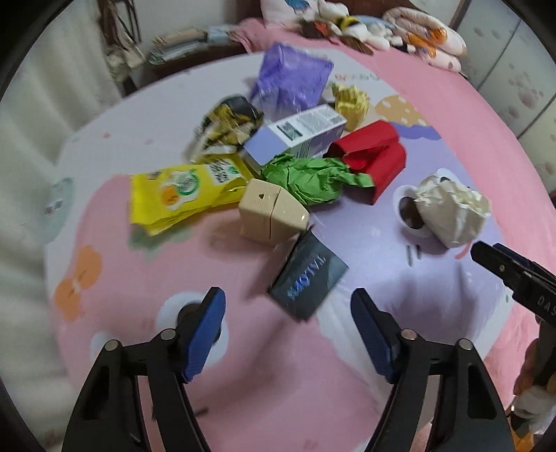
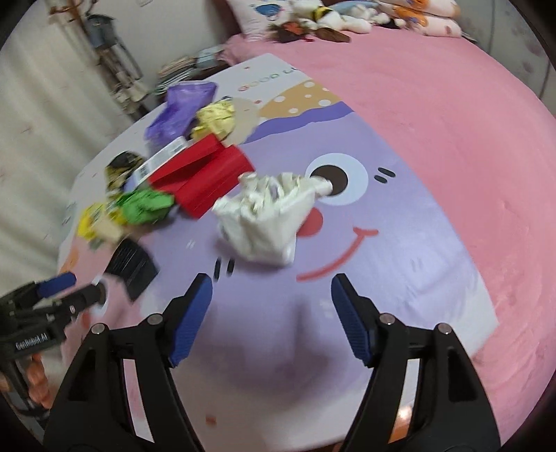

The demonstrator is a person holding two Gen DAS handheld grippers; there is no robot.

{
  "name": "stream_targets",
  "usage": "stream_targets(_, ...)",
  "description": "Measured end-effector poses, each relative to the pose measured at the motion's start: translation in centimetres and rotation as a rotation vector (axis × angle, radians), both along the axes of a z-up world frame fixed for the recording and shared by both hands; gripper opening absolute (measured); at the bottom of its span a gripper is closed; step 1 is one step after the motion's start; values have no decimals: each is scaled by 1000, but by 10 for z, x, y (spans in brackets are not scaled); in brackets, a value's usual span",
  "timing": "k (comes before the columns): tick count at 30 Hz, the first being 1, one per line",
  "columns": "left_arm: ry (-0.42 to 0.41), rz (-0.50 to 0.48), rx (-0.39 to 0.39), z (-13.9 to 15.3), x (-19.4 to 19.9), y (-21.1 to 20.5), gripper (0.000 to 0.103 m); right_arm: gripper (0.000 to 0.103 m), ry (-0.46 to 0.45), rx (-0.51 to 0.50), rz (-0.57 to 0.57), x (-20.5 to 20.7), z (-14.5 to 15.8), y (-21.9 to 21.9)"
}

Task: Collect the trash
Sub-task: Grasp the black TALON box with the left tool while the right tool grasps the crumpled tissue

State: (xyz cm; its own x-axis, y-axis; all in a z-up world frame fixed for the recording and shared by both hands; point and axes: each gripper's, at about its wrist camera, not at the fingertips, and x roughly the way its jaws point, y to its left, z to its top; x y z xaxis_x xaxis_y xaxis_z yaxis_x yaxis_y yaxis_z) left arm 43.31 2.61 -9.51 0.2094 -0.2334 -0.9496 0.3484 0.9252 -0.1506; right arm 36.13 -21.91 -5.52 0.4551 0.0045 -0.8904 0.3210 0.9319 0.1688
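Trash lies in a heap on a pink and purple bedspread [image 1: 243,365]. In the left wrist view I see a black packet [image 1: 307,278], a beige box [image 1: 271,212], a yellow packet [image 1: 177,196], green crumpled paper [image 1: 312,177], a red box [image 1: 373,156], a white-purple carton [image 1: 295,137], a purple bag [image 1: 292,80] and crumpled white paper [image 1: 451,212]. My left gripper [image 1: 288,309] is open, just short of the black packet. My right gripper [image 2: 271,292] is open, just short of the white paper [image 2: 267,215]. Both are empty.
Stuffed toys and folded blankets [image 1: 392,27] lie at the head of the bed. A bedside shelf with papers [image 1: 180,45] and a white curtain [image 1: 31,139] stand to the left. The right gripper's tip shows in the left wrist view [image 1: 493,260].
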Motion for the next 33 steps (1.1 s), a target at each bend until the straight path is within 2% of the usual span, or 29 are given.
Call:
stream_targets(5, 52, -27, -49, -28, 24, -5, 66, 72, 7, -18, -44, 28, -22, 0)
stream_targets(9, 71, -67, -61, -44, 34, -12, 49, 72, -4, -32, -71, 37, -28, 0)
stream_targets(11, 64, -71, -67, -48, 38, -15, 43, 72, -7, -35, -84, 41, -32, 0)
stream_targets(13, 58, -80, -78, -50, 39, -17, 30, 72, -6, -41, -98, 44, -35, -1)
stream_targets(14, 60, -82, -78, -51, 39, -18, 27, 72, -3, -43, -101, 45, -37, 0)
stream_targets(16, 57, -81, -79, -53, 39, -18, 16, 68, 5, -38, -109, 46, -40, -1)
stream_targets(18, 61, -76, -89, -54, 37, -17, 7, 50, 9, -24, -111, 45, -42, -1)
stream_targets(22, 44, -72, -91, -47, 26, -19, 3, 45, 1, -22, -107, 41, -41, -2)
stream_targets(29, -15, -53, -96, -20, 8, -18, 3, 40, -37, -3, -74, 28, -24, 4)
stream_targets(33, -50, -25, -102, 1, -9, -18, 3, 32, -56, 15, -25, 17, -9, 11)
